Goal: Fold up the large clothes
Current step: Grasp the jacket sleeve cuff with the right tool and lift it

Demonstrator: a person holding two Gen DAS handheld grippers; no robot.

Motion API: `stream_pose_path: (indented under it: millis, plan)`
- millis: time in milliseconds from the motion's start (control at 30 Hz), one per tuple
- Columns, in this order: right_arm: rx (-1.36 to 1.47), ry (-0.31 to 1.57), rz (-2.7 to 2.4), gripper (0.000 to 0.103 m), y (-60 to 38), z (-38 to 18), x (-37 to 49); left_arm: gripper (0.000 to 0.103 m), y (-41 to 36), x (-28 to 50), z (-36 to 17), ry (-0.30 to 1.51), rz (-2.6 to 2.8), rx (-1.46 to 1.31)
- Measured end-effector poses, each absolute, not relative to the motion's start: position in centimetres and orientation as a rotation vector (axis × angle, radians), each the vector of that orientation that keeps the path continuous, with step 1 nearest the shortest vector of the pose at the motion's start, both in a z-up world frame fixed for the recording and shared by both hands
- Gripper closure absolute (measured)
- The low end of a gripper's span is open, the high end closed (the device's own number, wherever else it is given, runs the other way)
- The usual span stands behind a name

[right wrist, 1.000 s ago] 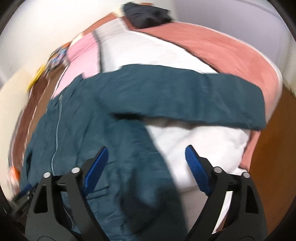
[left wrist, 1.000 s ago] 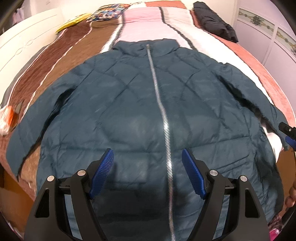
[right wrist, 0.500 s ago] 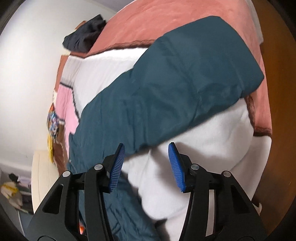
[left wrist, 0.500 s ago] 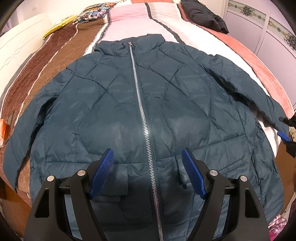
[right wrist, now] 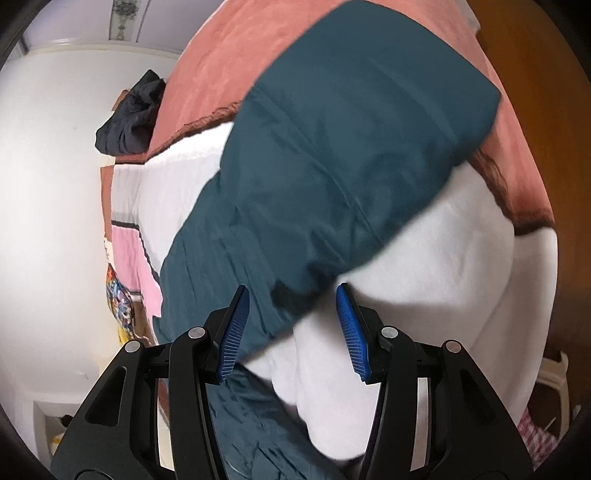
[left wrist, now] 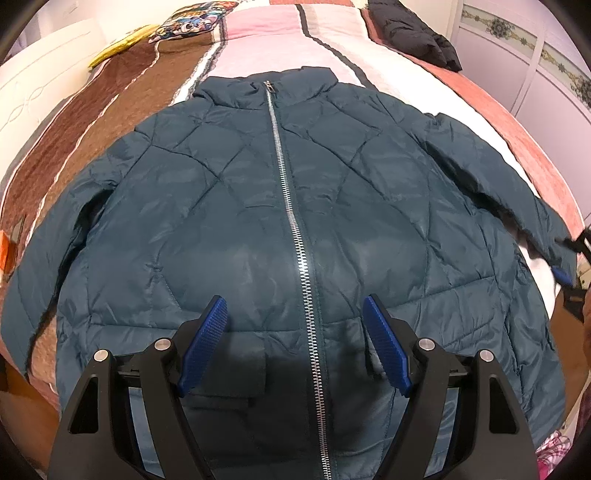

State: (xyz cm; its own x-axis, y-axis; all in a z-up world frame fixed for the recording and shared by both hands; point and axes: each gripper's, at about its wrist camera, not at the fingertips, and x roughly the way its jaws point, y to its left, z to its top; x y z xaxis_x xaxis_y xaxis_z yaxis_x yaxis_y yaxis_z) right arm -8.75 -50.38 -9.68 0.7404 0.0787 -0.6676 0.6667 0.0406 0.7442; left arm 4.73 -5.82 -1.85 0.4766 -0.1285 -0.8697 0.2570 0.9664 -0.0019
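A teal quilted jacket (left wrist: pixel 229 221) of smooth synthetic cloth is seen, a faint sheen being caught across its stitched panels. Its zipper (left wrist: pixel 295 229) is of bright silvery metal teeth. The bed cover (left wrist: pixel 55 147) beneath is made of soft, matt, napped cloth in brown, pink, white and salmon bands (the white band looks fleecy in the right wrist view). The left claw (left wrist: pixel 295 345) and the right claw (right wrist: pixel 291 328) are formed of black matt plastic, with blue ribbed pads (left wrist: pixel 203 343) and small shiny metal fasteners. A dark puffy garment (left wrist: pixel 410 29) appears matt. Glossy brown wood (right wrist: pixel 535 74) is shown beside the bed.
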Motion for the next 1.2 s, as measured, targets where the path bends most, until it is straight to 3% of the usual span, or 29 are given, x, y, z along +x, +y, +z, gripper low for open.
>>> stream_pose_path:
  millis: [233, 400, 467, 900, 1033, 1200]
  plan:
    - [1.522, 0.639, -0.562, 0.054, -51.5, -10.0, -8.6, 0.029, -4.9, 4.6, -2.1, 1.052, -0.232, 0.119]
    - [1.373, 0.629, -0.637, 0.09, -52.3, -9.1, -7.1, 0.029, -4.3, 4.7, -2.1, 1.055, -0.225, 0.102]
    - [1.24, 0.637, -0.65, 0.094, -51.6, -7.4, -6.0, 0.029, -4.1, 4.7, -2.0, 1.049, -0.225, 0.106]
    - [0.308, 0.421, -0.305, 0.096, -35.8, 11.3, 4.6, 0.029, 0.9, 5.9, -1.7, 1.009, -0.143, 0.016]
    - [0.105, 0.408, -0.096, 0.096, -26.4, 13.0, 8.5, 0.029, 3.7, 6.3, -1.4, 0.991, -0.088, -0.037]
    - [-0.072, 0.465, 0.137, 0.096, -14.5, 9.8, 12.5, 0.029, 7.6, 6.7, -1.4, 0.98, -0.018, -0.106]
